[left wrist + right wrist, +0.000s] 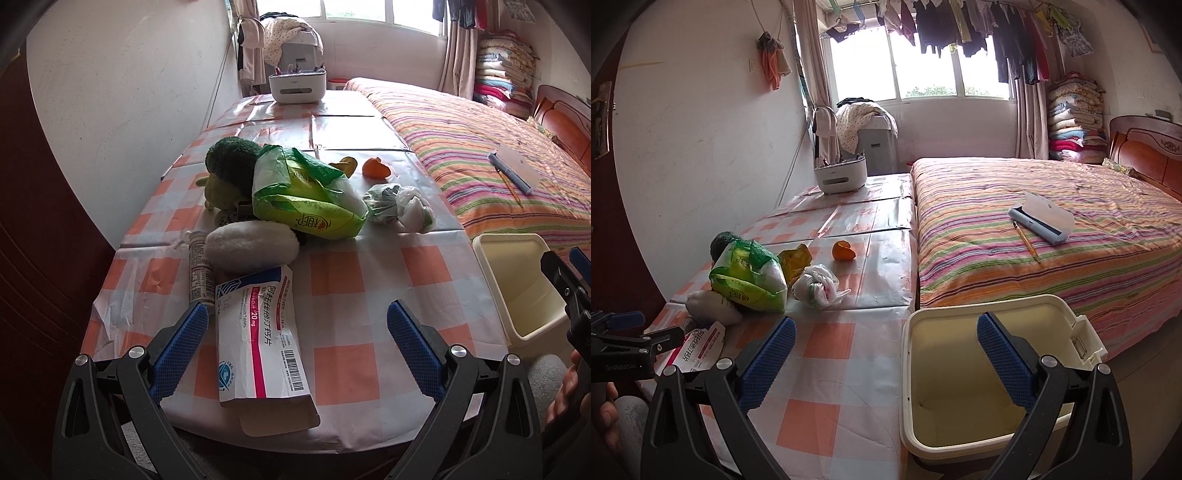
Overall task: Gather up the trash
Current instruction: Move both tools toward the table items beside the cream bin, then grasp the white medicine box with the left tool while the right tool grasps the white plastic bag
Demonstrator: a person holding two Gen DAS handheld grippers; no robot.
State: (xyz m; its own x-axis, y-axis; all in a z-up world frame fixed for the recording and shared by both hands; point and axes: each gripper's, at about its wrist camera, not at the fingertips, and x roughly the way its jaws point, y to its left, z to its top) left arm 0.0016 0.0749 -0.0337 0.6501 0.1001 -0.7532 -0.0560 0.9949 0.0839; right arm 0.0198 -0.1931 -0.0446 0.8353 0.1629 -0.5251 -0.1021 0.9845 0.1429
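My left gripper [297, 325] is open and empty, its blue fingers straddling a flattened white medicine box [258, 339] at the table's near edge. A tube [199, 273] lies beside the box. Farther off lie a green-and-white plastic bag [306, 195], a crumpled plastic wrapper [399, 208], a yellow wrapper [345, 164] and orange peel [376, 168]. My right gripper [886, 341] is open and empty, above the rim of a cream bin [982, 384] beside the table. The bag [750, 275], the crumpled wrapper [818, 284] and the peel [843, 251] also show in the right wrist view.
A green plush toy [229, 166] and a white fluffy pad [251, 245] lie by the bag. A white organiser box [297, 86] stands at the table's far end. A striped bed [1052, 229] with a pencil case and a pencil lies right of the checked table [369, 295].
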